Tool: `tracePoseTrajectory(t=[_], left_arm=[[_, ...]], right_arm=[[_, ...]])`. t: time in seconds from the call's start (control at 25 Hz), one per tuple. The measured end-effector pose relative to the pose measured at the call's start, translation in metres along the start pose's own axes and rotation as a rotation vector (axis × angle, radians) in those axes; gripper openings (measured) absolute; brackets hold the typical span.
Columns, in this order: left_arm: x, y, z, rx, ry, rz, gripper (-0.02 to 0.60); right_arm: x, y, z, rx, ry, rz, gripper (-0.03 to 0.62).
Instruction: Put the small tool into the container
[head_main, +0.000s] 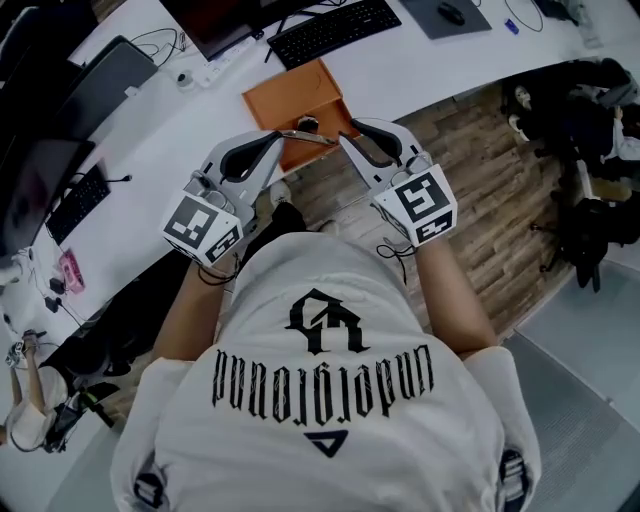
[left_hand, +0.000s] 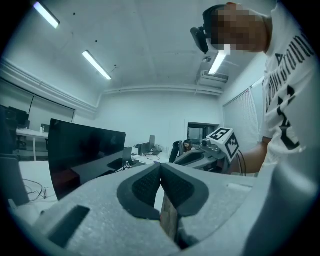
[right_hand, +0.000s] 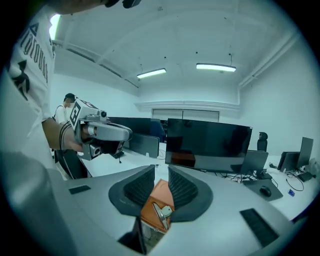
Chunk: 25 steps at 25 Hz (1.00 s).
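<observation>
The right gripper (right_hand: 160, 169) is held, jaws slightly parted and empty, over the box (head_main: 300, 95) where the tool (right_hand: 160, 212) lies; the left gripper (left_hand: 160, 166) is pressed together.

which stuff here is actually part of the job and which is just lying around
Part of the job:
- small tool
- orange container

Just lying about:
- black keyboard
- mouse on its pad
- second keyboard further along the desk
- dark monitor
</observation>
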<state>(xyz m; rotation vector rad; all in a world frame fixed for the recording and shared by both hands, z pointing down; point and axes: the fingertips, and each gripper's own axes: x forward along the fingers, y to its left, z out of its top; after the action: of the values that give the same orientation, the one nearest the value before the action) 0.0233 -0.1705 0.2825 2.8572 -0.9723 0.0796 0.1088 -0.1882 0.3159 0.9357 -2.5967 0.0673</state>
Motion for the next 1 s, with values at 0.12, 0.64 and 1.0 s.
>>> tracePoseTrajectory(t=[0.12,0.64,1.0], left_arm=[[0.001,-0.006,0.013,0.021,-0.015,0.006,0.015],[-0.01,-0.037,0.038,0.059,-0.05,0.045,0.015],[-0.03,-0.046,0.035,0.059,-0.029,0.032,0.015]], right_arm=[[-0.013,0.003,0.007,-0.012,-0.017,0.004,0.084],[-0.043,0.01,0.02,-0.046,-0.089,0.013,0.034],[-0.065,0.029,0.028,-0.042,-0.151,-0.03,0.022]])
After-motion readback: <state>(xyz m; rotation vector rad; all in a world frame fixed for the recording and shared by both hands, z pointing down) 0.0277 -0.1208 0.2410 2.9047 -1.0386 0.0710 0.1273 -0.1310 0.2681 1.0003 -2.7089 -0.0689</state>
